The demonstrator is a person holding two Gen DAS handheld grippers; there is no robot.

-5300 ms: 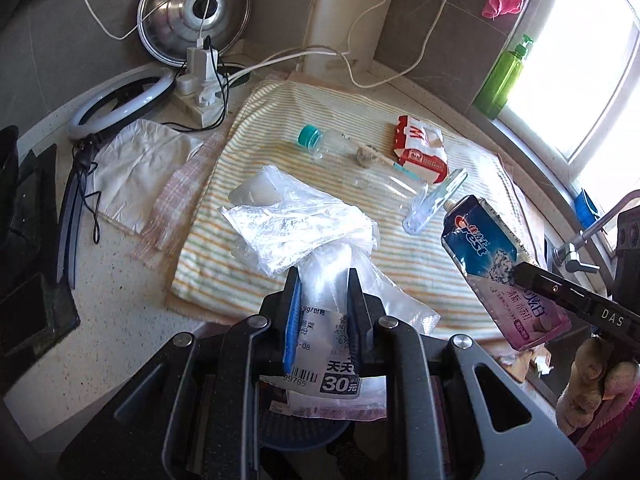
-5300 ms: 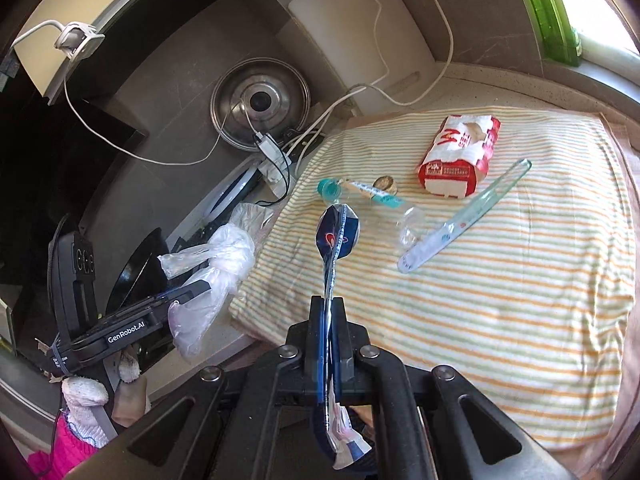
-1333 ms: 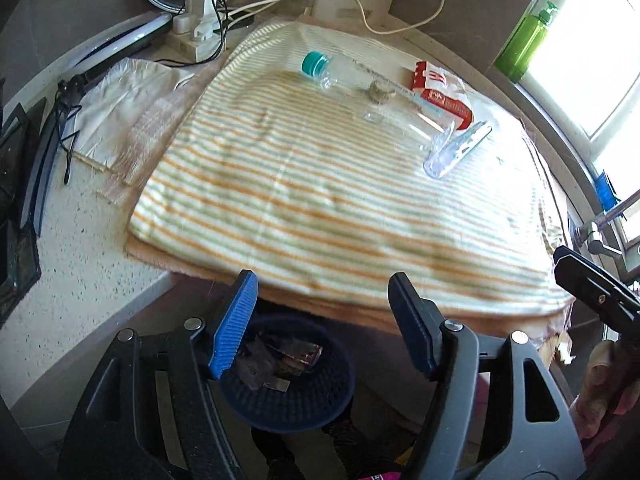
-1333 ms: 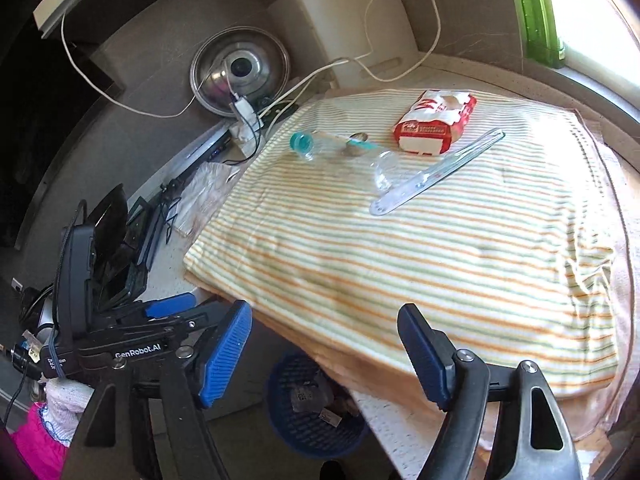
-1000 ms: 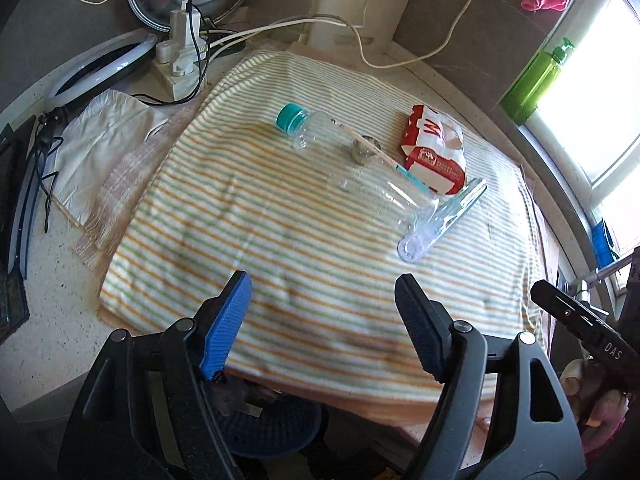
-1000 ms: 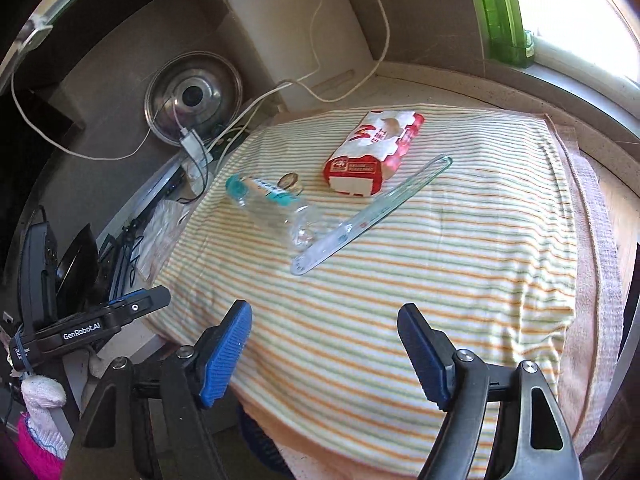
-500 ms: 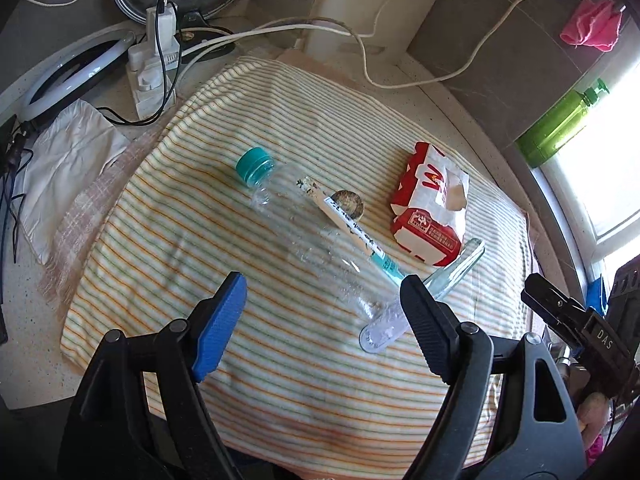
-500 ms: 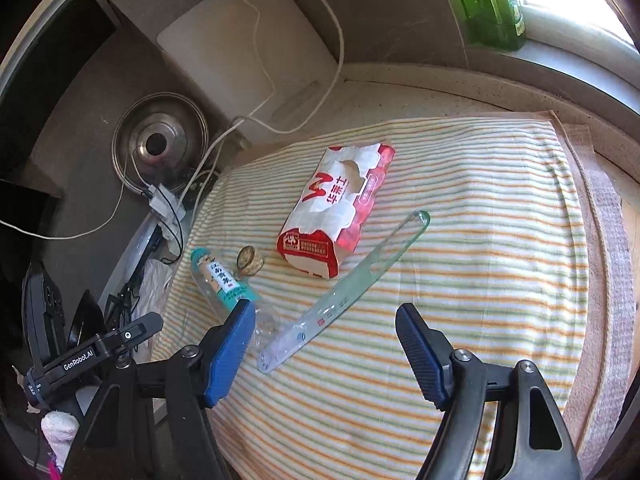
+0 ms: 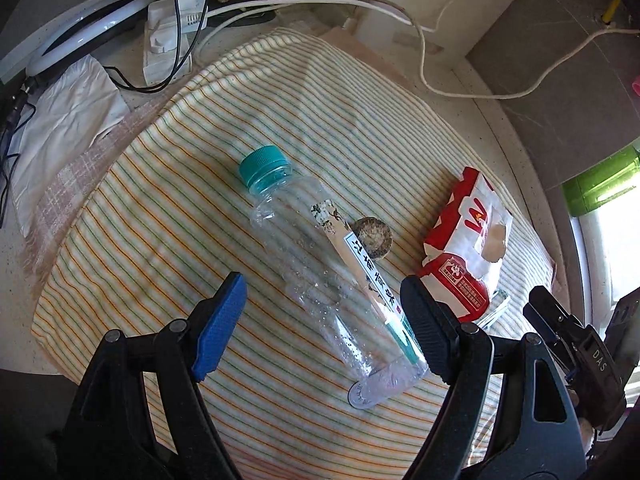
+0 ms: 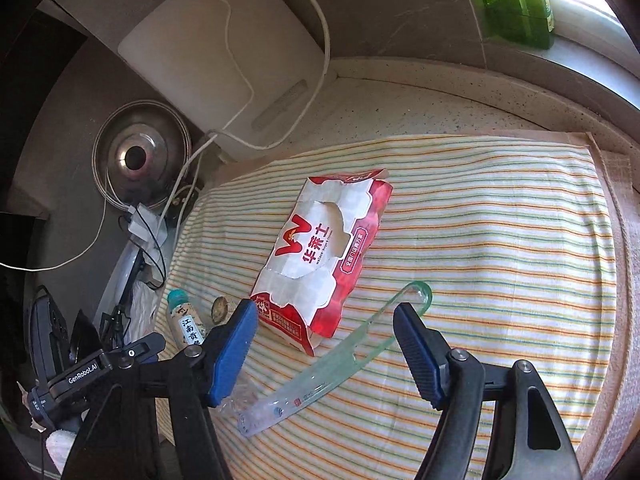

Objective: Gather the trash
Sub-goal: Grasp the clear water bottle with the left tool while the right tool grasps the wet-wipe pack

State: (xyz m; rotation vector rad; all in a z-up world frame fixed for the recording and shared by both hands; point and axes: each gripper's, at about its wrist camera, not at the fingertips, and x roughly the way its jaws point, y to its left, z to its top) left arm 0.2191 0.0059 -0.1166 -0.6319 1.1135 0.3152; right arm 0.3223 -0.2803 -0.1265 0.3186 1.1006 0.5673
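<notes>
Your left gripper (image 9: 322, 312) hangs spread wide over the clear plastic bottle (image 9: 320, 276), which lies at frame centre on the striped cloth (image 9: 168, 216), nothing pinched. Beside it, at right, lies the torn red-and-white carton (image 9: 468, 252). Your right gripper (image 10: 324, 338), jaws equally wide and empty, frames that carton (image 10: 320, 260) at centre and the clear plastic sleeve (image 10: 340, 360) just below it. White cables (image 9: 400, 16) cross the counter at upper frame.

Clear glossy plastic bottle (image 9: 320, 276) and printed paperboard carton (image 10: 320, 256) on matt striped woven cloth (image 10: 500, 240); polished metal lid (image 10: 138, 160) behind.
</notes>
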